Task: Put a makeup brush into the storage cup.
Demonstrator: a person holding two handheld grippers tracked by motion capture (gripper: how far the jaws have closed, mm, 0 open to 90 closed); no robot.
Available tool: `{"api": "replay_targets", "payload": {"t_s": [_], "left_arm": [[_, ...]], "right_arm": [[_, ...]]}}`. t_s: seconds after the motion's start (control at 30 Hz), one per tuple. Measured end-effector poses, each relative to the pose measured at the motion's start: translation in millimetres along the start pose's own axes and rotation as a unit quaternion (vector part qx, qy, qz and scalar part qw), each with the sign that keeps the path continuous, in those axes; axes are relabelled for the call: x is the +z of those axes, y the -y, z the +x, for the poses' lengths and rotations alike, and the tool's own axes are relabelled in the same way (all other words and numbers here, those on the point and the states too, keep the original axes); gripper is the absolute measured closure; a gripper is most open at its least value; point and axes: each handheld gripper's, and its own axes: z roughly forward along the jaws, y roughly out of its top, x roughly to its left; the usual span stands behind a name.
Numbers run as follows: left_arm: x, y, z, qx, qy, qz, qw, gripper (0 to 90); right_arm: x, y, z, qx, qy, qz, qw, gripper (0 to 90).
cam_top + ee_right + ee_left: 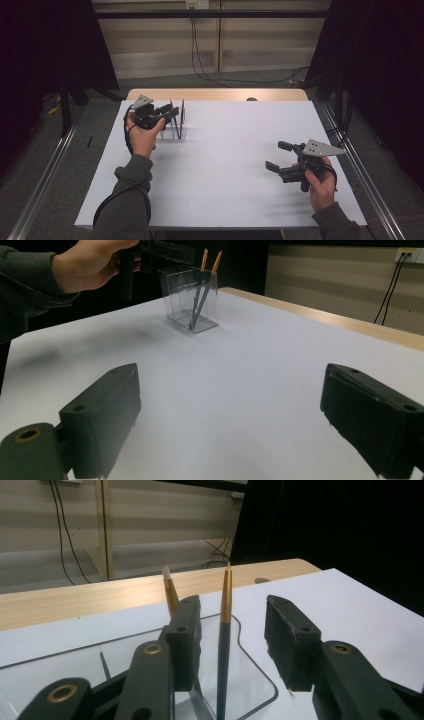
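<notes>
Black jaws of the left gripper [230, 645] stand apart on either side of a gold-tipped pen [224, 645], not touching it. That pen and a second pen [170, 592] stand tilted in a clear holder [192, 300] at the table's [225, 165] far left. Well apart, the right gripper [280, 157] hangs wide apart above bare table.

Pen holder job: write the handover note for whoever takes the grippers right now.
Left gripper: open, jaws either side of one dark pen with a gold end, not yet closed on it.
Right gripper: open, holding nothing, over the bare white table at the right.
Clear pen holder: upright at the table's far left, two pens standing in it; the second pen leans just beyond the left jaw.
Done: left gripper lined up on a pen.
Left: probably close on it and lift it out.
</notes>
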Motion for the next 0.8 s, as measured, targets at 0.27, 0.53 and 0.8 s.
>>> {"api": "replay_targets", "payload": {"t_s": [0.27, 0.53, 0.8], "left_arm": [[-1.9, -1.6, -1.9, 0.008, 0.011, -0.008, 0.9999, 51.0], [-2.6, -4.3, -5.6, 0.014, 0.018, -0.015, 0.9996, 42.5], [-3.9, -5.7, -10.8, 0.016, 0.017, -0.022, 0.9995, 33.9]], "right_arm": [[0.6, 0.2, 0.2, 0.0, 0.001, 0.001, 1.0, 8.9], [0.5, 0.5, 0.3, 0.0, 0.002, 0.003, 1.0, 8.9], [0.7, 0.6, 0.4, -0.001, 0.001, 0.003, 1.0, 8.9]]}}
